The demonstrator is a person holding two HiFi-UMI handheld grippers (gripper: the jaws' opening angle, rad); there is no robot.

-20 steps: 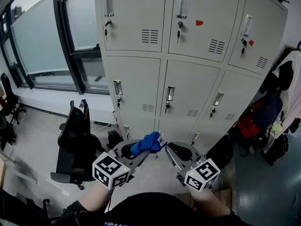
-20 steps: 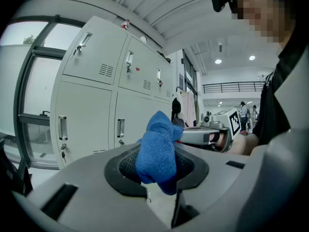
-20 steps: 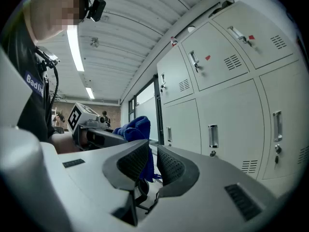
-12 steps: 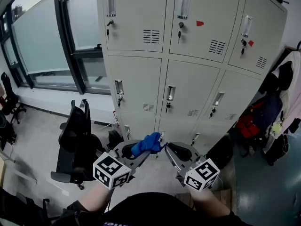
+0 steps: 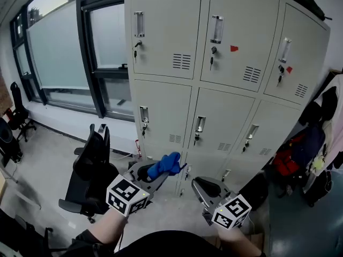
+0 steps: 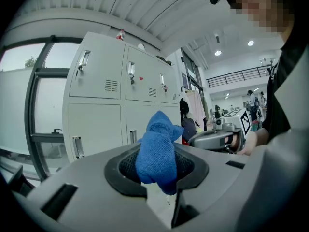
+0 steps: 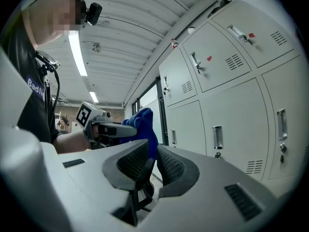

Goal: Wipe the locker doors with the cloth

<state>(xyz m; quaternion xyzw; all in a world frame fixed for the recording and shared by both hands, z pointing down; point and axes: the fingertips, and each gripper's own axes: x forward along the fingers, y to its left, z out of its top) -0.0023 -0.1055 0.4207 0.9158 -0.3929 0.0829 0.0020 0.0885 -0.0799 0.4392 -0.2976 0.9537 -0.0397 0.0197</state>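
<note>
Left gripper (image 5: 159, 171): I hold it low in front of my body, jaws clamped on the blue cloth (image 5: 166, 164). The grip takes only the cloth's lower part, so a bunched wad stands up and forward beyond the jaw tips. I judge this deliberate: the soft wad, not the hard jaws, should be what meets the painted metal.

Right gripper (image 5: 205, 187): jaws drawn together on nothing. The blue seen past their tips in the right gripper view is the cloth in my other tool, not something between them. I carry this gripper near the left one and a little lower, its marker cube (image 5: 231, 211) towards me. It is probably parked out of the wiping path and free to steady a door if one swings.

Locker doors (image 5: 165, 107): grey, in three columns, shut, and well apart from the cloth. No contact is made, so I judge that the wiping proper is not yet begun.

Door fittings: each door carries a recessed handle (image 5: 139, 23), and the upper ones a key (image 5: 136, 46) hanging from the lock. A dragged cloth could snag on either, which is my reason for keeping the wad compact.

Office chair (image 5: 95, 166): stands at lower left, near the bottom row, and may hamper my reach there.
</note>
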